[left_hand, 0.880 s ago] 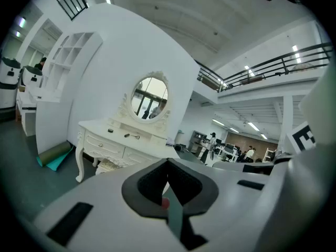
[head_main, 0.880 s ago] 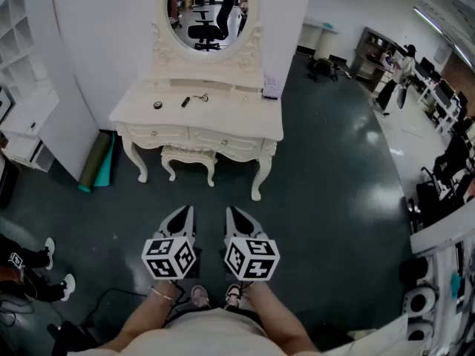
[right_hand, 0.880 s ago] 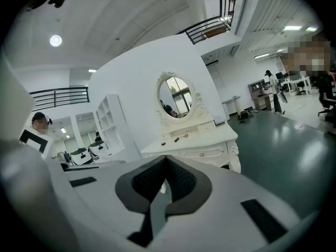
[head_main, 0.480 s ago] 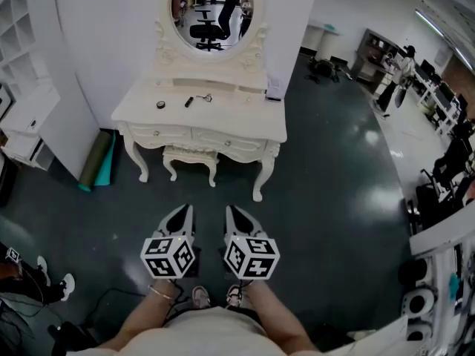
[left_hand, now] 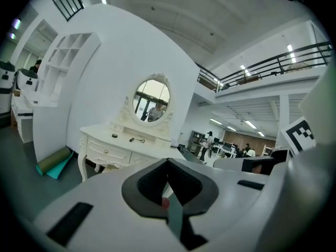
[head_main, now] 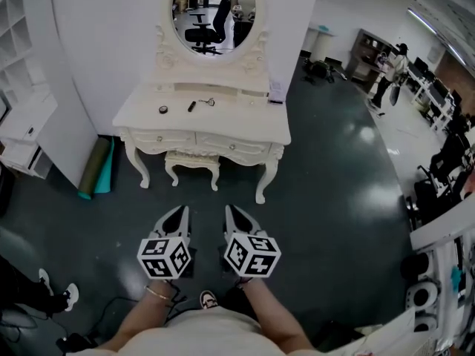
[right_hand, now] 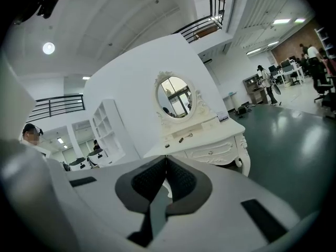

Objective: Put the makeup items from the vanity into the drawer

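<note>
Makeup items lie on the white bench, which stands well ahead of the person against the wall, with an oval mirror over its rear edge and a stool tucked under its front edge. Two drawers sit side by side in the front, both closed.

The left hand-held gripper and right hand-held gripper hang low over the floor, side by side. Each has its jaws pressed together with nothing between them.

The step in hand looks like the walk-up. It probably goes best by arriving square to the front edge, close enough to reach past mid-depth, and spreading one pair of jaws for a drawer knob before touching any item.

On the left half of the top lie a round compact nearest the left edge, then a dark tube, then a tiny looped piece too small to identify. The tube's long axis runs from the front edge toward the rear edge, leaning slightly right. A grip across it, from the sides, seems easiest.
</note>
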Available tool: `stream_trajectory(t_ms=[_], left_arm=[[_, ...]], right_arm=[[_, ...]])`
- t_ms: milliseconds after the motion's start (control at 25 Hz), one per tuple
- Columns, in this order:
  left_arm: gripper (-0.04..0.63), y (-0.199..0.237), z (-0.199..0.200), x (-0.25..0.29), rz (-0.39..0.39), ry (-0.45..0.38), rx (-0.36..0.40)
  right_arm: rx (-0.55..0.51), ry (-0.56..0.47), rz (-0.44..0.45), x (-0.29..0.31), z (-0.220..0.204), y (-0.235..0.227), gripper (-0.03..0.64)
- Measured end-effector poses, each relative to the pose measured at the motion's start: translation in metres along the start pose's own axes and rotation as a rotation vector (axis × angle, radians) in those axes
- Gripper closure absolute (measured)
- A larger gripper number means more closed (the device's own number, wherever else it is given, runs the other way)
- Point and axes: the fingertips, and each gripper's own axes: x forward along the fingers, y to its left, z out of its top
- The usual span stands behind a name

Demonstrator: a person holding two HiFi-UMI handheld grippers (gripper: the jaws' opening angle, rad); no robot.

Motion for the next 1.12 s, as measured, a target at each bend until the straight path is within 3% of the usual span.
stream_trajectory(t_ms=[400,720,1120], left_arm=[[0.594,0.038,-0.007,0.014,-0.005,0.039,-0.049],[0.594,0.058,0.000,0.034,0.035,0.035,-0.064],[0.594,0.064,0.016,0.109,0.056,0.048,-0.053]], right_arm=[[0.016,0.026,-0.036,0.030,-0.011,0.001,0.598],[0.023,0.066,-0.027,0.062,-0.008,-0.008,0.598],[0.037,0.066,-0.009,0.119,0.021,-0.045,0.598]])
